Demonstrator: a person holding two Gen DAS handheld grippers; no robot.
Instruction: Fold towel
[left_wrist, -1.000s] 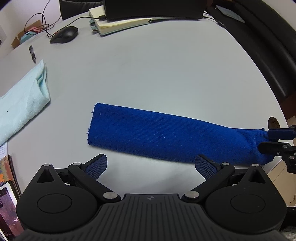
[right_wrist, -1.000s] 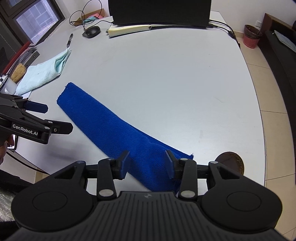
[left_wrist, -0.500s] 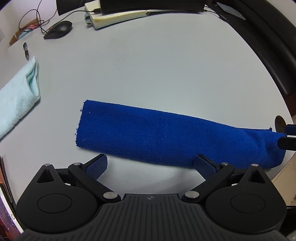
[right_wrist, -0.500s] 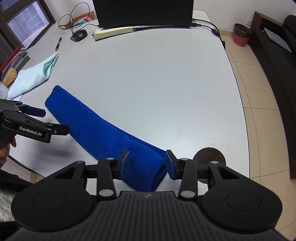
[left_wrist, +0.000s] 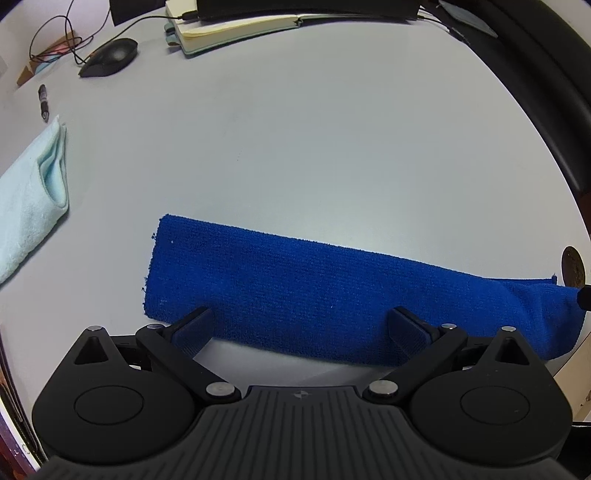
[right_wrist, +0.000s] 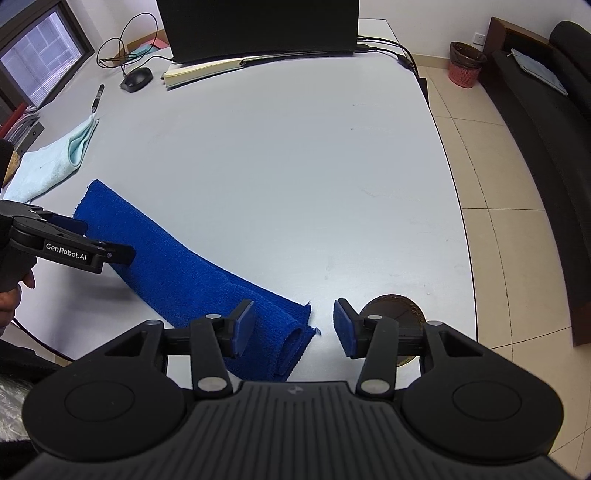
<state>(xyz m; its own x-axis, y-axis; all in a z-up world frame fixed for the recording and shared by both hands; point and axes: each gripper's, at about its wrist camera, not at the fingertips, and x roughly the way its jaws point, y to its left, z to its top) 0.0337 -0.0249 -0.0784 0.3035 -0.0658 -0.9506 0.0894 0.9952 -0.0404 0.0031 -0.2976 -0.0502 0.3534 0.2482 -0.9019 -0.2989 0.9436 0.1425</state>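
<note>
A blue towel (left_wrist: 314, 291), folded into a long narrow strip, lies flat on the grey table (left_wrist: 314, 147). It also shows in the right wrist view (right_wrist: 177, 269), running from far left to its bunched near end. My left gripper (left_wrist: 301, 328) is open and empty, its fingers at the strip's near long edge. It shows from the side in the right wrist view (right_wrist: 107, 242). My right gripper (right_wrist: 293, 326) is open and empty, with the towel's right end lying loose beside its left finger.
A folded light-blue towel (left_wrist: 29, 206) lies at the left. A pen (left_wrist: 43, 101), a mouse (left_wrist: 109, 57), an open notebook (left_wrist: 236, 27) and a monitor stand at the back. The table's right edge (right_wrist: 458, 206) drops to a tiled floor with a bin (right_wrist: 465, 62).
My right gripper has opened and let go of the towel's right end, which now lies on the table. My left gripper has moved forward to the towel's near edge.
</note>
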